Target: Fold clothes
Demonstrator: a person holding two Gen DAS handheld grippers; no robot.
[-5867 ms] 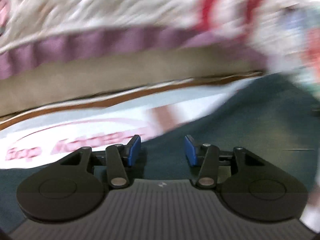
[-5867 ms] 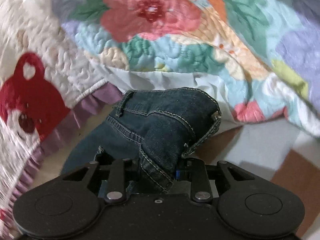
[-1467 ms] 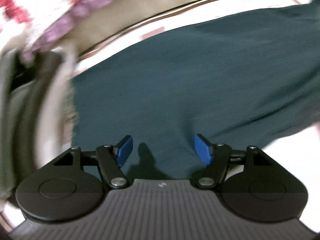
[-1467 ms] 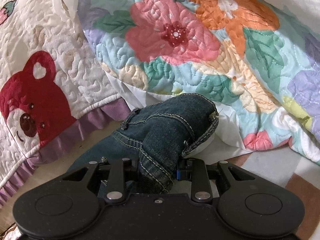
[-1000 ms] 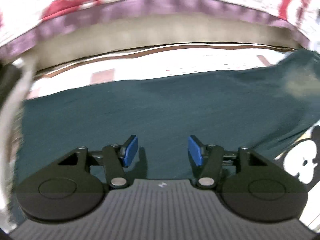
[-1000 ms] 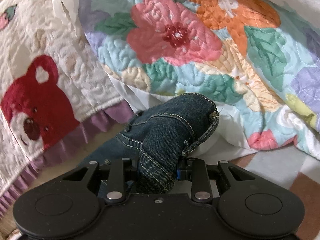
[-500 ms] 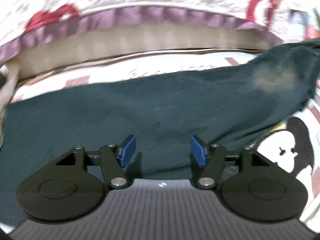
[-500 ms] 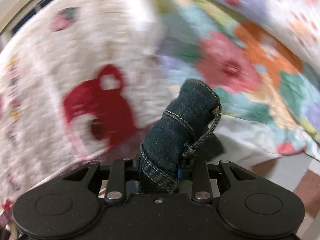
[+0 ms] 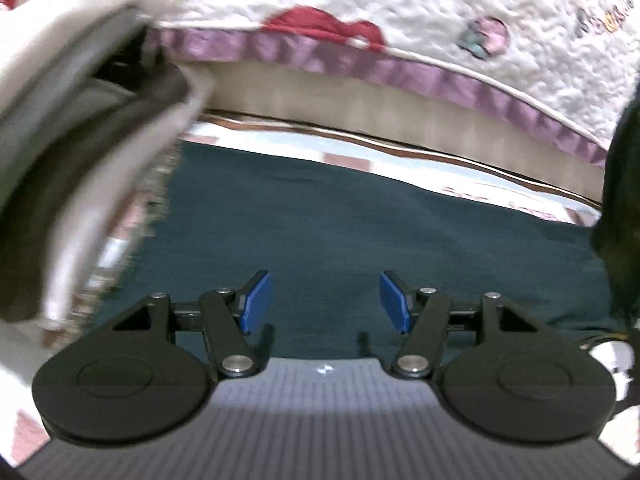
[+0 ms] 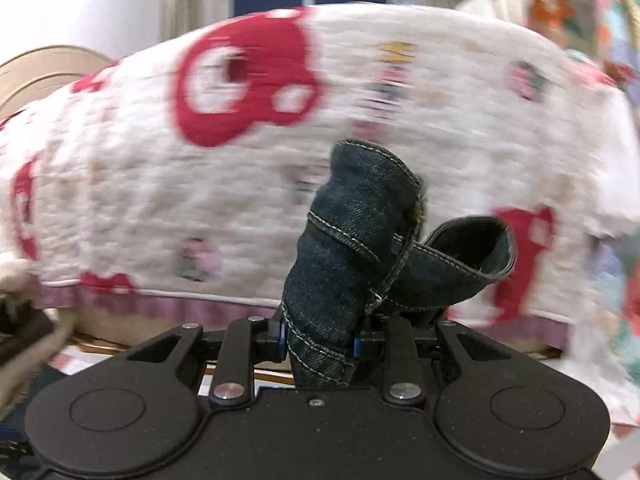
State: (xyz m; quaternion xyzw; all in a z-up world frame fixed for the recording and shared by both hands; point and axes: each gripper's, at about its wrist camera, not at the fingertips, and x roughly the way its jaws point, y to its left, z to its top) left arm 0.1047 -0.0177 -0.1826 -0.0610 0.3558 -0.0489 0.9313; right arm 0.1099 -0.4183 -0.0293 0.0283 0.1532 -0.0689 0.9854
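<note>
The right gripper (image 10: 318, 342) is clamping a bunched fold of the jeans (image 10: 352, 264). The left gripper (image 9: 322, 300) is hovering with jaws apart and empty over the flat denim, near the mat's (image 9: 480, 192) far edge.

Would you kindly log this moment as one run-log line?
step: folding jeans | right gripper: shut on jeans waistband, lifted | left gripper: open, empty, above flat dark denim | backdrop: bear-print quilt

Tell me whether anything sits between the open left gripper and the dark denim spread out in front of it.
Nothing visible does. The left gripper hangs open just above the flat denim, its blue pads bare, with only cloth between them. A blurred pale object sits off to the left, not in the path. The right gripper is shut on the bunched waistband.
</note>
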